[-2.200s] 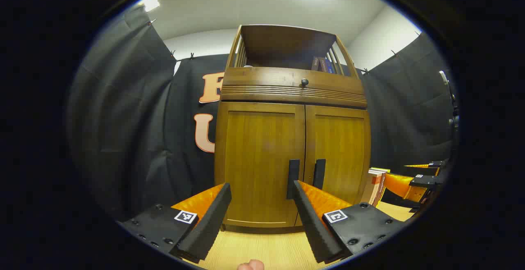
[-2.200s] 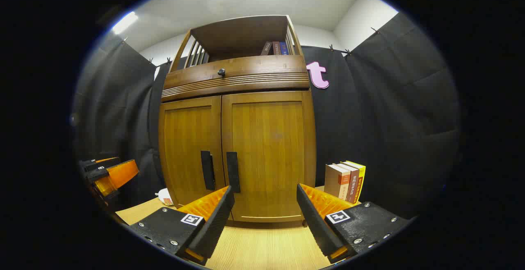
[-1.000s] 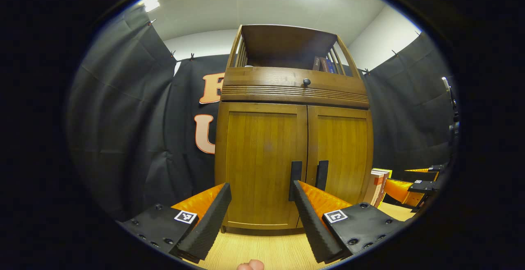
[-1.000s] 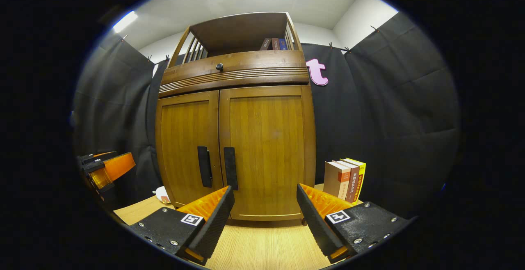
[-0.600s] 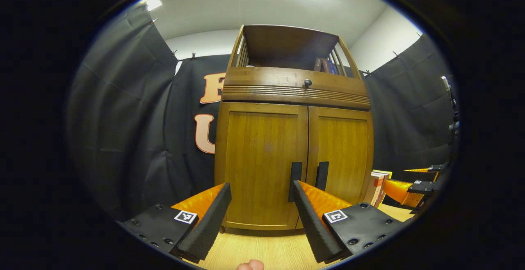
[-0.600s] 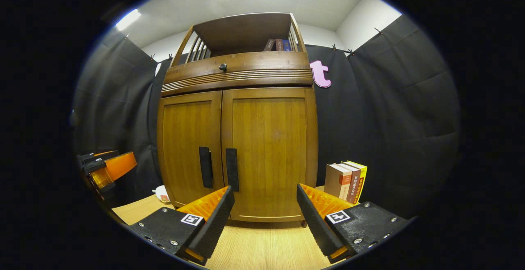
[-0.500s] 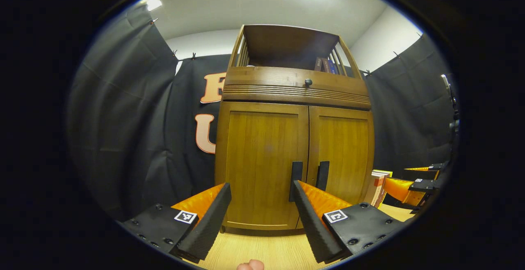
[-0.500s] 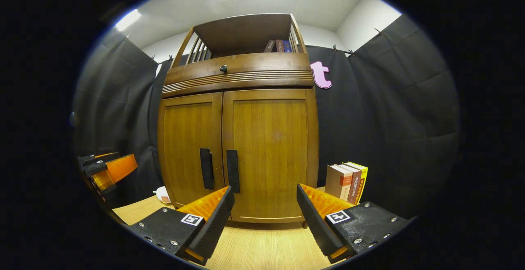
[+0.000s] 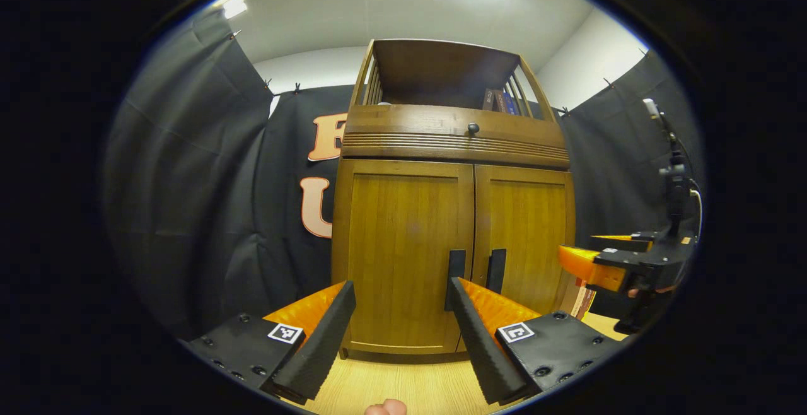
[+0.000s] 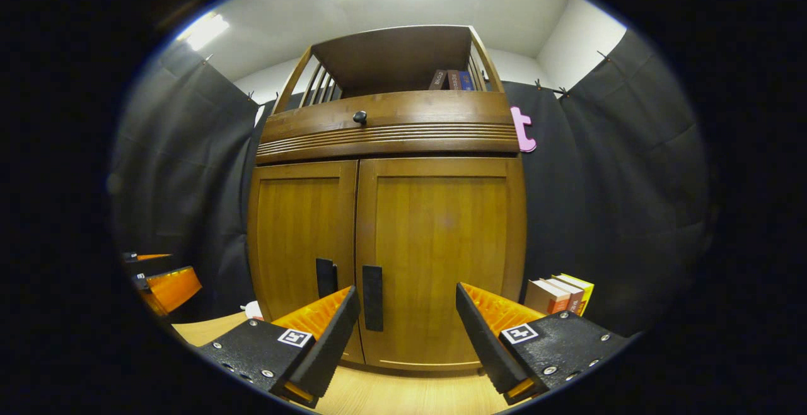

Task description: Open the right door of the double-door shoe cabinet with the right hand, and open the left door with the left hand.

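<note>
A: Ahead, a tall wooden shoe cabinet (image 10: 388, 213) standing on a pale wood counter (image 10: 391, 396), both doors shut. Black booth cloth behind.

B: And the doors?

A: Right door (image 10: 441, 257) and left door (image 10: 299, 245), flat framed panels meeting at the centre seam. Likely stiff and fairly light, swinging on hinges at the outer edges.

B: Where to take hold?

A: By the upright dark handles beside the seam: right handle (image 10: 372, 298), left handle (image 9: 455, 271). Narrow bars, probably smooth, so best pinched squarely across the bar.

B: The tools?

A: Right hand-held gripper (image 10: 403, 330), fingers spread wide, clamped on nothing, near its handle but apart from it. Left hand-held gripper (image 9: 400, 323), likewise spread and holding nothing, short of the left door.

B: Anything smaller?

A: A few books (image 10: 558, 295) standing beside the cabinet's right side.
</note>
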A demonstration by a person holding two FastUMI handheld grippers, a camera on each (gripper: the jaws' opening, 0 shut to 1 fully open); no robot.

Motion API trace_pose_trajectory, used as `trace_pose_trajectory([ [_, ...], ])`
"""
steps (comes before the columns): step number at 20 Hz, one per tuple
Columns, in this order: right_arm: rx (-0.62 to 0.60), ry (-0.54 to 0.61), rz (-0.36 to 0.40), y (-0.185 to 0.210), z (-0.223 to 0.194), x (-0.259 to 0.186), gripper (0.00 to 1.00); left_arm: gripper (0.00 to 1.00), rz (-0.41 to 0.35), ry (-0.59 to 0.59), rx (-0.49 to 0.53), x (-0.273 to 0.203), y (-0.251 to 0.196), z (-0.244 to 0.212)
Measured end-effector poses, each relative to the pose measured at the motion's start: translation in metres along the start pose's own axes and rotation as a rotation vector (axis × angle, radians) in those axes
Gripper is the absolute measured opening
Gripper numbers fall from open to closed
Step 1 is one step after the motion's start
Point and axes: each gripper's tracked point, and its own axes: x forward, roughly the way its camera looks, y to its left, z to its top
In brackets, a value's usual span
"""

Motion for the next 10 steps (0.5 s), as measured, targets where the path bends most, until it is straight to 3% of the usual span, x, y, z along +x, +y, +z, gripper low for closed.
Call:
trace_pose_trajectory([
  [5, 0.042, 0.054, 0.035, 0.016, -0.027, 0.071, 0.93, 0.93, 0.007, -0.009, -0.004, -0.003, -0.001, 0.001],
  [8, 0.057, 0.106, 0.024, 0.019, -0.052, 0.098, 0.97, 0.93, 0.017, -0.011, 0.006, -0.004, 0.003, 0.002],
  [9, 0.062, 0.112, 0.02, 0.02, -0.058, 0.106, 0.93, 0.93, 0.023, -0.012, 0.008, -0.005, 0.005, 0.002],
  [10, 0.063, 0.12, 0.021, 0.023, -0.063, 0.115, 0.97, 0.96, 0.03, -0.014, 0.01, -0.005, 0.007, 0.003],
])
